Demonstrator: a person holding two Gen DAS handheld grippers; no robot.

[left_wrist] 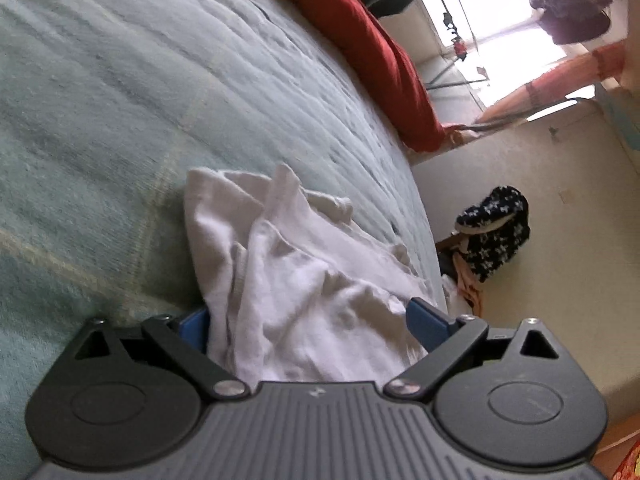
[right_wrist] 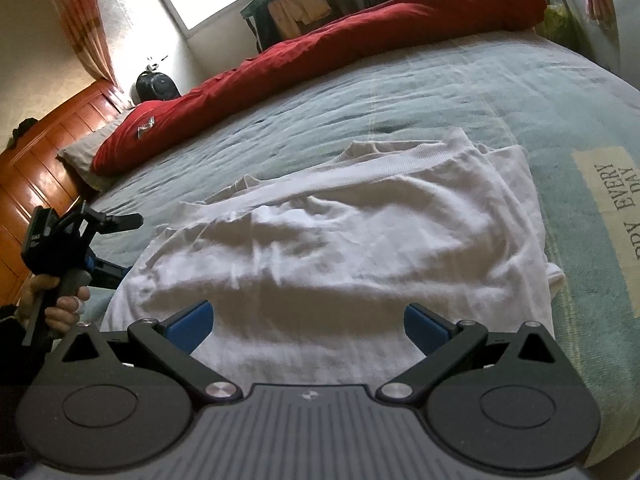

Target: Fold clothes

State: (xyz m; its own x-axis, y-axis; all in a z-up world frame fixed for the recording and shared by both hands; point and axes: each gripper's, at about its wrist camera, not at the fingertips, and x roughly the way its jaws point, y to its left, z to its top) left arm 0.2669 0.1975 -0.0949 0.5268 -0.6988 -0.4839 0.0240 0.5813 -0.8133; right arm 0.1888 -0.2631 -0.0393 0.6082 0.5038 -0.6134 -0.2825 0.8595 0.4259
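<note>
A white garment [right_wrist: 340,240] lies spread and wrinkled on the pale green bedspread [right_wrist: 400,92]. In the left wrist view the same white garment [left_wrist: 296,272] lies bunched between the wide-apart blue pads [left_wrist: 424,320] of my left gripper [left_wrist: 308,320], which is open; cloth fills the gap but is not pinched. My right gripper [right_wrist: 308,324] is open just above the garment's near edge, its blue pads [right_wrist: 192,320] apart. The left gripper [right_wrist: 80,232] also shows at the left edge of the right wrist view, held in a hand beside the garment.
A red duvet [right_wrist: 320,52] lies rolled along the bed's far side. A wooden headboard [right_wrist: 36,168] stands at left. A dark flowered slipper [left_wrist: 496,232] and cloth lie on the floor beside the bed. A printed label [right_wrist: 612,200] is on the bedspread at right.
</note>
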